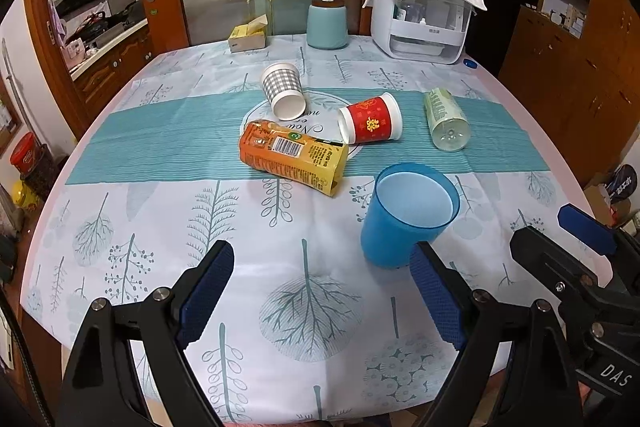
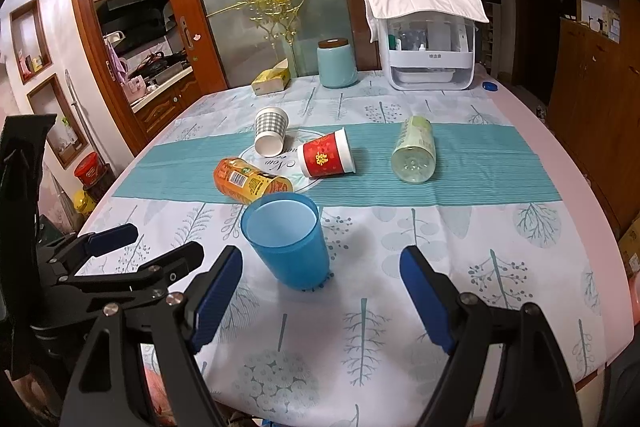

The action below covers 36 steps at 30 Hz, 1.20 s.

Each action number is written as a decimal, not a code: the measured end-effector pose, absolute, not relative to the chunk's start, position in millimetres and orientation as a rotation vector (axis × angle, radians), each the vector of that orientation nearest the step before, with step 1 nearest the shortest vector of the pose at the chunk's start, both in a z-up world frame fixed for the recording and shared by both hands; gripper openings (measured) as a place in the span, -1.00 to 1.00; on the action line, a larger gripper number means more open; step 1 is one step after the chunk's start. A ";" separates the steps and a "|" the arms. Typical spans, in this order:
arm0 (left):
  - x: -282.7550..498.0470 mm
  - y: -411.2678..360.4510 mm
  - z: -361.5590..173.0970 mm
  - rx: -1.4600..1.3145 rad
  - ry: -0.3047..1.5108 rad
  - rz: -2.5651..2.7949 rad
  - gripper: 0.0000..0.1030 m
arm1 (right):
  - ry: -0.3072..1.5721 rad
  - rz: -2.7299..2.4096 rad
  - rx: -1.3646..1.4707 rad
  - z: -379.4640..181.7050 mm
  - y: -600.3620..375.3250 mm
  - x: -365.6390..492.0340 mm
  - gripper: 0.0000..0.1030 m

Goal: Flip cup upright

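Both of your tools hover spread apart and empty above the near edge of the surface [image 1: 120, 163]: the left tool [image 1: 322, 291] with its blue textured pads [image 1: 208, 291] wide, the right tool [image 2: 322, 293] the same and aimed at the blue cup [image 2: 286, 241].

That cup, smooth translucent plastic with a slightly tapered wall, stands mouth up just beyond the right tool's fingers, on the pale tree-printed cloth short of the teal stripe that crosses the middle of the surface. By the look of it, this one needs no flipping.

The work seems to lie farther in. Along the stripe two paper cups rest on their sides: a grey gingham cup [image 1: 282, 89] with its white mouth turned toward you, and a red cup [image 1: 370, 123] with gold lettering and a white rolled rim, lying crosswise with the rim to your right. Either would be the cup to stand up, and neither is touched.

Near them lie an orange juice carton [image 1: 292, 155], crumpled at one end, and a clear ribbed plastic bottle [image 1: 446, 119] with a green label, base toward you.

Paper walls will likely dent under a hard squeeze, so a light pinch across the body seems wiser than gripping the rim.
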<state>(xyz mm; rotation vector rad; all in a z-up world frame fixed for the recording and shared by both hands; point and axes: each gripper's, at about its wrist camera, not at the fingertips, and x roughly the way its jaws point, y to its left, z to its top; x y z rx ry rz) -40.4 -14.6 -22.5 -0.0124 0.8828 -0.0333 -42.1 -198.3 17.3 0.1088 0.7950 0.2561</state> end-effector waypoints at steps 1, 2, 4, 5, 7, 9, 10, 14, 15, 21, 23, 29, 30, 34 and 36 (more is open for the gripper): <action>-40.1 -14.6 -20.8 -0.014 0.884 -0.033 0.72 | 0.795 0.255 0.110 18.3 -198.3 -41.3 0.59; -40.1 -14.7 -18.7 -0.013 0.882 -0.029 0.72 | 0.794 0.256 0.111 18.3 -198.4 -41.5 0.59; -40.5 -15.2 -15.2 -0.012 0.877 -0.022 0.72 | 0.790 0.256 0.113 20.5 -198.0 -40.4 0.59; -40.7 -15.7 -13.8 -0.011 0.877 -0.021 0.72 | 0.788 0.255 0.113 21.7 -198.2 -40.2 0.59; -40.5 -16.3 -11.3 -0.009 0.881 -0.016 0.72 | 0.786 0.255 0.116 23.3 -198.1 -39.2 0.59; -40.3 -16.7 -9.4 -0.008 0.884 -0.013 0.72 | 0.788 0.254 0.120 24.1 -199.1 -39.0 0.59; -40.4 -17.0 -8.4 -0.007 0.886 -0.010 0.72 | 0.787 0.256 0.120 24.1 -199.3 -39.0 0.59; -40.9 -18.6 -4.7 0.000 0.885 -0.003 0.72 | 0.784 0.259 0.121 28.5 -199.0 -39.9 0.59; -41.0 -18.4 -4.3 0.001 0.885 0.000 0.72 | 0.785 0.256 0.119 29.3 -198.5 -39.9 0.59; -40.2 -17.6 -2.2 -0.001 0.894 0.004 0.72 | 0.791 0.257 0.128 32.1 -198.4 -38.6 0.59; -40.0 -17.7 -1.1 0.003 0.894 0.008 0.72 | 0.791 0.256 0.126 34.3 -197.3 -39.3 0.59; -39.5 -18.5 0.0 0.006 0.895 0.011 0.72 | 0.793 0.255 0.127 34.4 -197.8 -38.7 0.59; -39.4 -18.5 0.1 0.007 0.896 0.012 0.72 | 0.793 0.255 0.127 34.5 -197.9 -38.5 0.59; -39.4 -18.1 1.1 0.005 0.899 0.012 0.72 | 0.793 0.258 0.128 35.7 -197.2 -38.5 0.59; -39.3 -17.5 1.3 0.005 0.898 0.013 0.72 | 0.792 0.256 0.128 35.6 -197.6 -38.3 0.59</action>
